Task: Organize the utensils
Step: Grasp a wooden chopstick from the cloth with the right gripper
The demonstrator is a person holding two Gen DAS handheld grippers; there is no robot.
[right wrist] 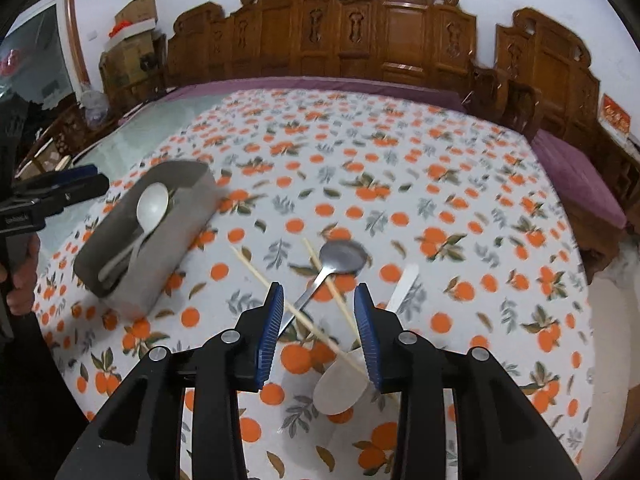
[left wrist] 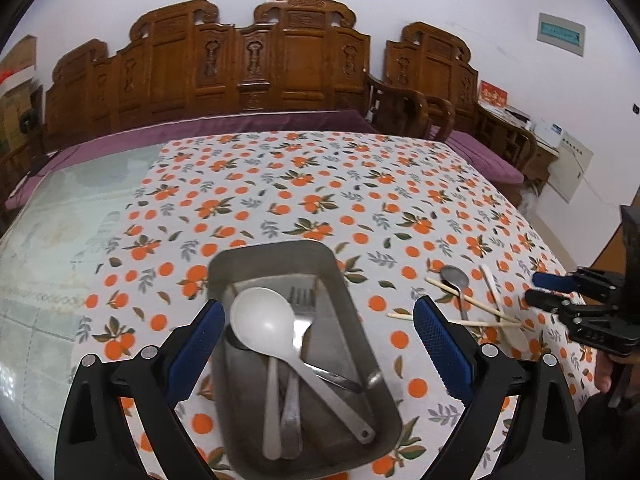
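Four loose utensils lie in a crossed heap just ahead of and under the right hand-held gripper [right wrist: 319,322]: a metal spoon [right wrist: 334,266], two wooden chopsticks [right wrist: 260,278] and a white plastic spoon [right wrist: 362,354]. The metal spoon's bowl points away from this hand-held gripper, and its handle runs back toward the left finger, slanting rather than lining up with the fingers. The white plastic spoon lies bowl-nearest, under the right finger, its handle reaching forward and slightly right. One chopstick crosses over both.

The right hand-held gripper is the nearer one by far; its jaws stand partly apart with nothing between the pads (it hangs above the heap, and contact with any piece cannot be made out). The metal tray [right wrist: 182,216] sits on the bench well off to its left.

The left hand-held gripper [left wrist: 320,354] has its jaws wide apart, straddling the metal tray [left wrist: 280,252] without visibly pressing it; a white ladle-like spoon [left wrist: 260,318] and fork [left wrist: 302,304] already lie inside
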